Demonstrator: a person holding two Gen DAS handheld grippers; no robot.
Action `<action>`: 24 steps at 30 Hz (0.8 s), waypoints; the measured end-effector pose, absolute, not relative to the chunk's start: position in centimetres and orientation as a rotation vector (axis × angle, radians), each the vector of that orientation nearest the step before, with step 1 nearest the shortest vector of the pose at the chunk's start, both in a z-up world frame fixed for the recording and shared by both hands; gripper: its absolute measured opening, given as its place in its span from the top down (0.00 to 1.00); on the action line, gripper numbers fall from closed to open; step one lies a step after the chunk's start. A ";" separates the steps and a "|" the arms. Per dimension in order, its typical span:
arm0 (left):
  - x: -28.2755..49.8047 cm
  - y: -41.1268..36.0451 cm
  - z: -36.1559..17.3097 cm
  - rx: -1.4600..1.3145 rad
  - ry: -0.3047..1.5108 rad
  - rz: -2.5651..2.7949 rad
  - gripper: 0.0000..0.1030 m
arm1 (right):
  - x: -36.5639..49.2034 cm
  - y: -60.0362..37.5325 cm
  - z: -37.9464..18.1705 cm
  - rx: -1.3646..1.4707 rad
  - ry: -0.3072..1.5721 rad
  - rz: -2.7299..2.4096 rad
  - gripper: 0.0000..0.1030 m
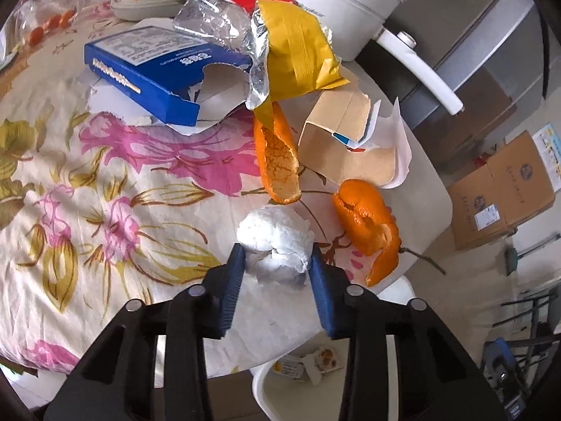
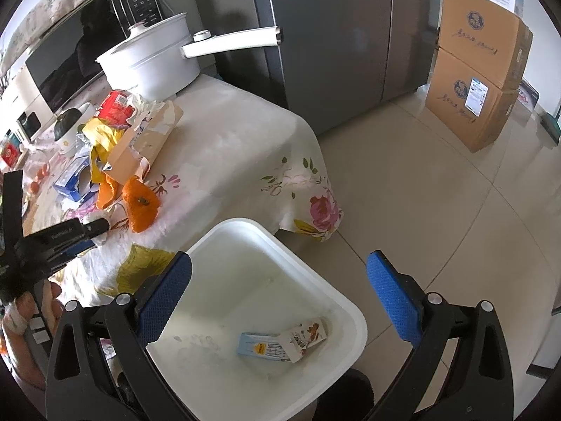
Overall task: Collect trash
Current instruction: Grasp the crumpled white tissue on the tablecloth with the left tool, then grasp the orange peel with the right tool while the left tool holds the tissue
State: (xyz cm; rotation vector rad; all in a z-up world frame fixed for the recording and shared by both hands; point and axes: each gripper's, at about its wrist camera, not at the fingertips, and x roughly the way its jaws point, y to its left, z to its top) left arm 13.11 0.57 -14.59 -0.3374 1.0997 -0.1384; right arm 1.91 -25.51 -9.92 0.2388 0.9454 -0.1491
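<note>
Left wrist view: left gripper pads press both flanks of the crumpled tissue on the tablecloth; bin lies below the near edge

Right wrist view: right gripper stands wide, empty, above the bin

Both views are bright with soft daylight and mostly sharp. Fisheye bending curves the fridge and floor tiles, and black vignette fills every corner. The tablecloth washes out pale near its right edge. Glare whitens the bin; shadows are faint.
</note>
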 end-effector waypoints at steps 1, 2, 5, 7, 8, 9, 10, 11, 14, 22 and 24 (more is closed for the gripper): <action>13.0 0.5 -14.6 -0.332 1.099 -0.149 0.70 | 2.0 -25.3 -9.9 0.238 0.945 -0.145 0.07; 12.9 0.6 -14.6 -0.332 1.098 -0.158 0.71 | 2.1 -25.1 -9.9 0.236 0.944 -0.141 0.07; 12.2 0.9 -14.3 -0.341 1.091 -0.182 0.71 | 2.7 -24.1 -9.8 0.228 0.940 -0.118 0.07; 11.7 1.5 -13.5 -0.354 1.068 -0.198 0.71 | 3.4 -23.4 -9.7 0.230 0.943 -0.093 0.07; 11.5 1.7 -13.1 -0.359 1.057 -0.203 0.71 | 3.7 -23.0 -9.6 0.227 0.940 -0.085 0.07; 11.2 2.0 -12.6 -0.364 1.043 -0.209 0.71 | 4.0 -22.5 -9.5 0.219 0.934 -0.079 0.07; 10.8 2.4 -11.8 -0.369 1.022 -0.215 0.71 | 4.6 -21.7 -9.3 0.203 0.925 -0.069 0.07; 10.5 2.7 -11.3 -0.370 1.007 -0.217 0.71 | 5.1 -21.1 -9.1 0.191 0.920 -0.056 0.07; 9.6 3.8 -9.6 -0.376 0.960 -0.226 0.71 | 6.7 -19.0 -8.9 0.160 0.915 0.001 0.07; 7.6 7.1 -7.7 -0.419 0.913 -0.242 0.71 | 11.2 -15.2 -10.2 0.127 0.967 0.095 0.07; 7.7 7.4 -7.6 -0.425 0.916 -0.239 0.71 | 11.9 -14.6 -10.7 0.118 0.980 0.100 0.07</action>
